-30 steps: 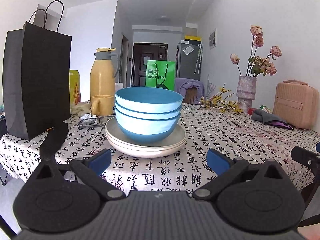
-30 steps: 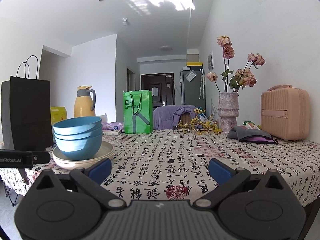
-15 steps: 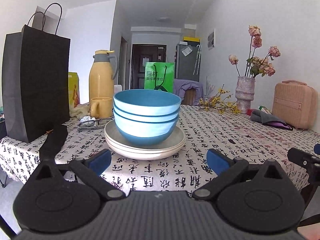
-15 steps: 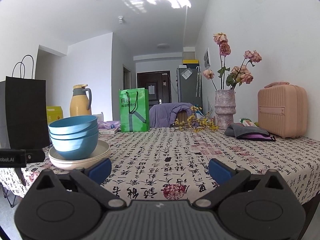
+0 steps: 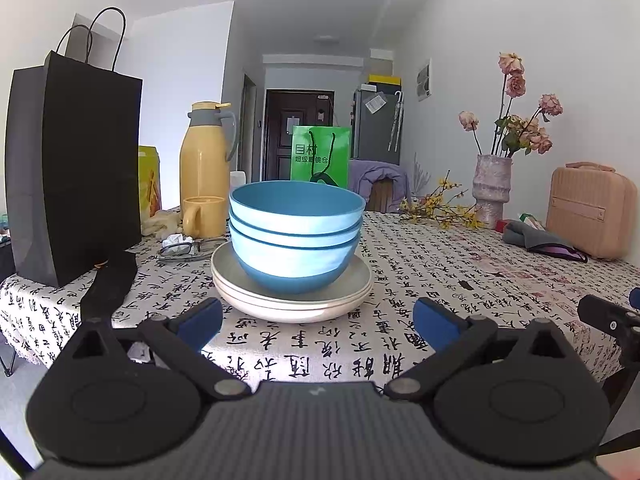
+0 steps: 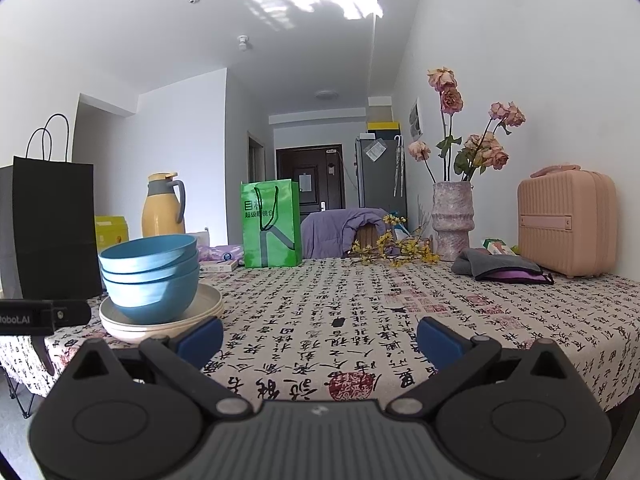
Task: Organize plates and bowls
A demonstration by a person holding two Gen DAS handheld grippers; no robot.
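Note:
Three nested blue bowls (image 5: 296, 236) stand on stacked cream plates (image 5: 292, 300) near the table's front edge. In the right wrist view the bowls (image 6: 150, 276) and plates (image 6: 160, 320) are at the left. My left gripper (image 5: 318, 326) is open and empty, held off the table's front edge, facing the stack. My right gripper (image 6: 320, 338) is open and empty, to the right of the stack, over the table's front edge.
A black paper bag (image 5: 76, 176), yellow thermos (image 5: 206, 168), yellow mug (image 5: 202, 216) and glasses (image 5: 180, 248) stand left of the stack. A green bag (image 6: 272, 224), flower vase (image 6: 452, 220), pink case (image 6: 568, 220) and grey pouch (image 6: 500, 268) lie further back and right.
Both grippers have drawn back slightly from the table and dropped a little. The bowls and plates have not moved.

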